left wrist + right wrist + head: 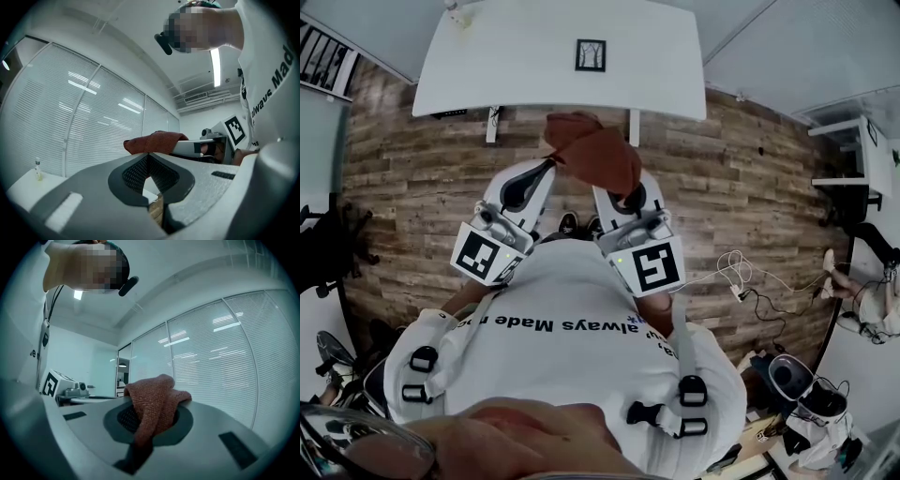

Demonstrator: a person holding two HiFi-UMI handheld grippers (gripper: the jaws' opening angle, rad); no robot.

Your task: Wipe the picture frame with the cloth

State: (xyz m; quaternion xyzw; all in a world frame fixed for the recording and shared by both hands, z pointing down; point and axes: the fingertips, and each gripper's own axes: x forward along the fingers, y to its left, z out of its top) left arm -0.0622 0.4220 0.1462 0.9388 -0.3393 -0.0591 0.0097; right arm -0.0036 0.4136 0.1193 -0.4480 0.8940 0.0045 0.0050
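I have my right gripper (151, 418) clamped on the rust cloth (598, 150), bunched lengthwise toward the white table (516, 66), where the near-square picture frame (591, 54) sits well apart, while my left gripper (149, 157) has its jaws together, empty.

We find the picture frame (591, 54) standing on the table (516, 66), near its middle and a little toward the right edge. A bottle (455, 12) sits at the far left corner. Short of the near edge, over the floor, the left gripper (546, 171) lies just beside the right gripper (622, 197). The cloth (595, 150) is clamped in the right gripper's jaws.
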